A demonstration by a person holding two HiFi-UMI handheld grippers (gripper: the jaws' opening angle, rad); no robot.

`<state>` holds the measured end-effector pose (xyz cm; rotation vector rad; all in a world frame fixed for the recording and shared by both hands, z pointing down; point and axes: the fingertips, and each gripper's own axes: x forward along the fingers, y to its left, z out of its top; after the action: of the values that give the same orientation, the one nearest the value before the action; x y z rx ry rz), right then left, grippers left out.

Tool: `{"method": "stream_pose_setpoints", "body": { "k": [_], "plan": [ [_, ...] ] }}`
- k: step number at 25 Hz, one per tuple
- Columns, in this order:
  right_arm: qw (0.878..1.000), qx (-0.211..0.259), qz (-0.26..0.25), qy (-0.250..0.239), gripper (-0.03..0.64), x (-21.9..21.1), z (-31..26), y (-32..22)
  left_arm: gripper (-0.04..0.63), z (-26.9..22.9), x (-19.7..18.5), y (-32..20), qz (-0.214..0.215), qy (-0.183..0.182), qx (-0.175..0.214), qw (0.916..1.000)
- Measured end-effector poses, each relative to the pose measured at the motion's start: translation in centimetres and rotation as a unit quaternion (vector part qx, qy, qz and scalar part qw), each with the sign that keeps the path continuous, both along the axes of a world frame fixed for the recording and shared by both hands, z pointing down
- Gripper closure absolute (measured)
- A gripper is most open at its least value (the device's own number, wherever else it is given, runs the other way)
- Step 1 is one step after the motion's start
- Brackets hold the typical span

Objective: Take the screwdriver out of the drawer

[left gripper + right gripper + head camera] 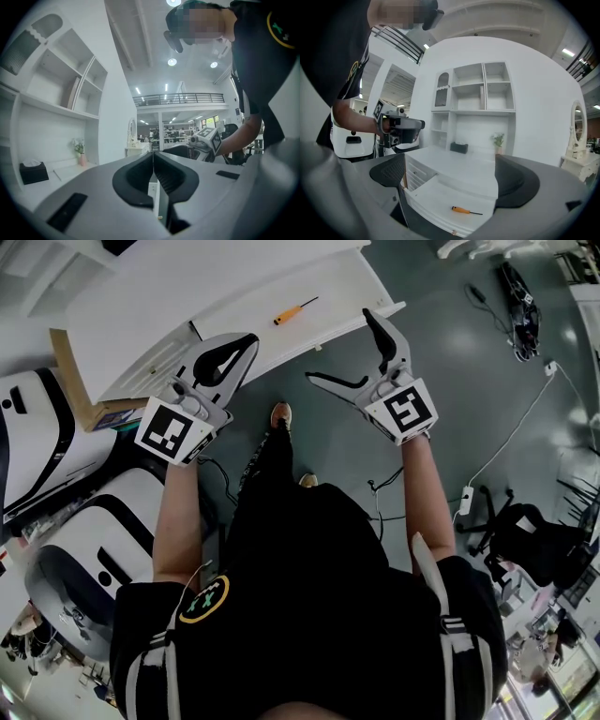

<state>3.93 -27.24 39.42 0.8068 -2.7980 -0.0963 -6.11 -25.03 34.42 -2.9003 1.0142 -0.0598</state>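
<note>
Both grippers hang in front of the pulled-out drawer. The left gripper [248,338] has its jaws pressed together on nothing, and the right gripper [339,345] has its jaws spread wide and empty. The orange-handled screwdriver [465,210] is lying flat in the drawer [433,194], close to its front edge and just past the right jaws. Behind that there's the white desk [459,164], with a black box [459,147] and a small plant [498,139] at the back.

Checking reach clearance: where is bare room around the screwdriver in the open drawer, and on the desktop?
The drawer floor is bare on both sides of the screwdriver. The desktop front is bare; only its back holds a black box and a small plant.
</note>
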Motion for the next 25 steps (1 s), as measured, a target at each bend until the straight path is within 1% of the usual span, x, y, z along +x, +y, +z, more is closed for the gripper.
{"method": "stream_pose_setpoints", "body": {
  "k": [8, 16, 20, 25],
  "plan": [
    [0.999, -0.018, -0.016, 0.031, 0.025, -2.5, 3.7, -5.1, 0.574, 1.6, -1.7, -3.2, -0.003, -0.002, -0.015, 0.9999],
    [0.993, -0.033, -0.057, 0.101, 0.025, -5.1, 9.0, -9.1, 0.574, 3.3, -3.1, -5.7, -0.009, -0.008, -0.028, 0.9995],
    [0.984, -0.046, -0.084, 0.151, 0.025, -6.3, 12.7, -10.7, 0.574, 3.8, -3.7, -6.7, -0.011, -0.005, -0.036, 0.9993],
    [0.967, -0.054, -0.111, 0.221, 0.025, -7.1, 17.7, -12.7, 0.574, 4.4, -4.4, -7.4, -0.011, -0.005, -0.045, 0.9989]
  ]
}}
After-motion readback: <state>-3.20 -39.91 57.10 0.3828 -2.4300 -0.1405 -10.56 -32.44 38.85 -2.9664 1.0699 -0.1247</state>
